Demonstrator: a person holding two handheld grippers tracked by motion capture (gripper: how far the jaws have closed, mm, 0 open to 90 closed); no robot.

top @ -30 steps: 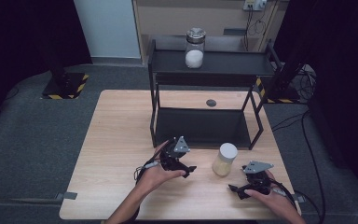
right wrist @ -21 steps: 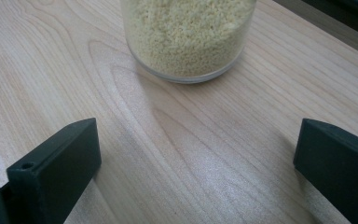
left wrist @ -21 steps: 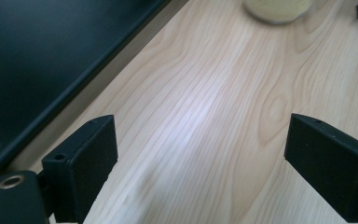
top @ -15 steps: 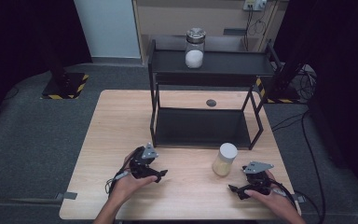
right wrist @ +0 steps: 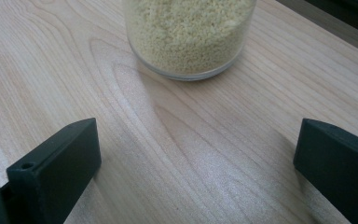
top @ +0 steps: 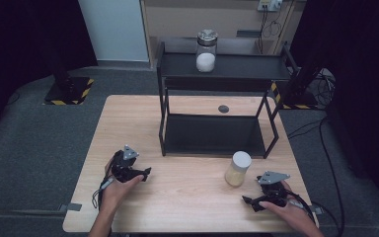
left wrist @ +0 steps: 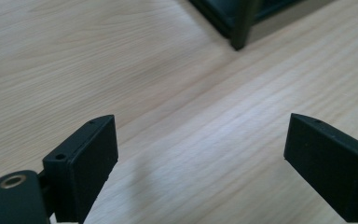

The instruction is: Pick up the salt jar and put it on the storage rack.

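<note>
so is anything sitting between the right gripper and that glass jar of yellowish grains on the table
Nothing visible. The right gripper has its jaws open and points at the clear glass jar of yellowish grains with a white lid, and between them lies just bare light wooden table. The black metal shelf rack stands behind the jar, not in the path.

**Around the black shelf rack**

A black two-tier metal shelf rack (top: 217,74) stands on the far half of the wooden table (top: 128,123); on its top tier, left of centre, sits a glass jar (top: 206,51) with a metal lid, holding white powder in its lower part; under the rack's top tier, on the tabletop behind the lower shelf, lies a small dark round disc (top: 223,108); on the floor left of the rack, a yellow-and-black striped base (top: 69,91); right of the rack, coiled cables (top: 323,84).
</note>
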